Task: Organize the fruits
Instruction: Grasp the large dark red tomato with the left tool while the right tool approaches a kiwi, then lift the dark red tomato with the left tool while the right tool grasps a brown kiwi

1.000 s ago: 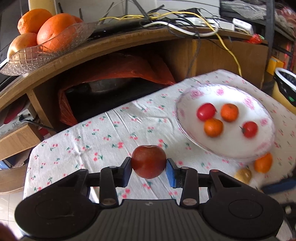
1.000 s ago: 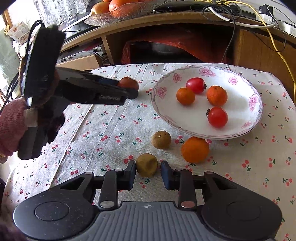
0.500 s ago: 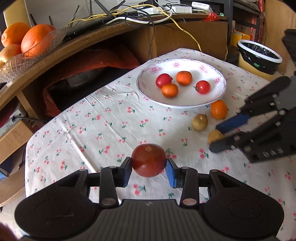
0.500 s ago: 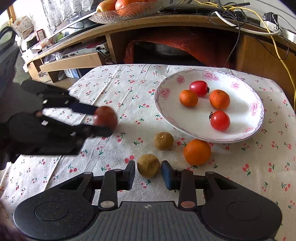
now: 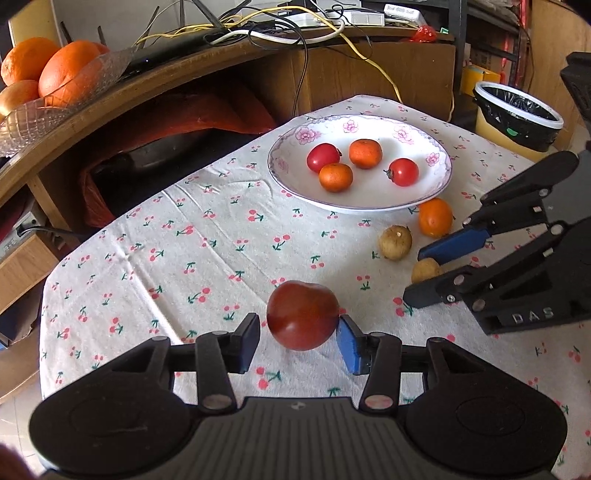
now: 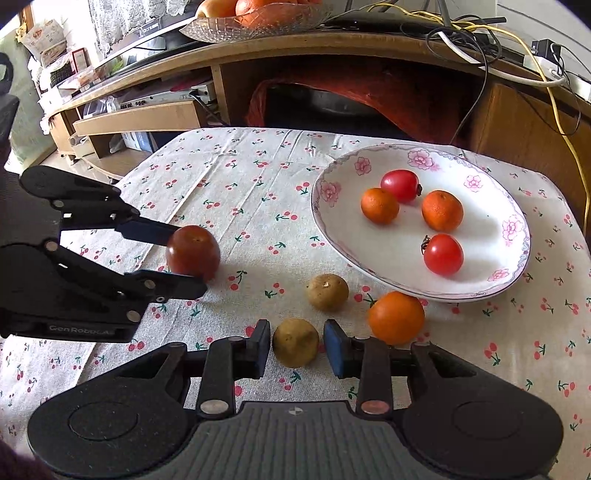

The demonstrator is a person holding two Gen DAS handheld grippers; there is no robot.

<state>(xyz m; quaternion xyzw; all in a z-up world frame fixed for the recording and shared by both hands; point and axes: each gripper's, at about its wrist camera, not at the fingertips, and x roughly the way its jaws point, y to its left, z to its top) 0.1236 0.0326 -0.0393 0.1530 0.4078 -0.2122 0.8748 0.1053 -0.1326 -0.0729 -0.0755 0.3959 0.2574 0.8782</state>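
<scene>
Cherry-printed cloth covers the bench [image 5: 207, 236], on which a flowered plate [image 5: 436, 184] is seen holding two red tomatoes and two small oranges, with one orange and two brown fruits left loose just beside it. Between the just-widened jaws of the left gripper [image 5: 297, 343] a large dark-red tomato [image 5: 303, 314] is seen, let go on the left side, judged soft, smooth and best taken gently across its widest part. One brown fruit [image 6: 295, 347] is bracketed, ungripped, by the right gripper [image 6: 297, 349].

i note a cherry-print tablecloth [image 5: 207, 240] on the table, a bin [image 5: 517, 118] with a black liner beyond it, tangled cables [image 5: 295, 26] on the wooden shelf [image 6: 369, 51], red cloth [image 5: 207, 114] beneath.
</scene>
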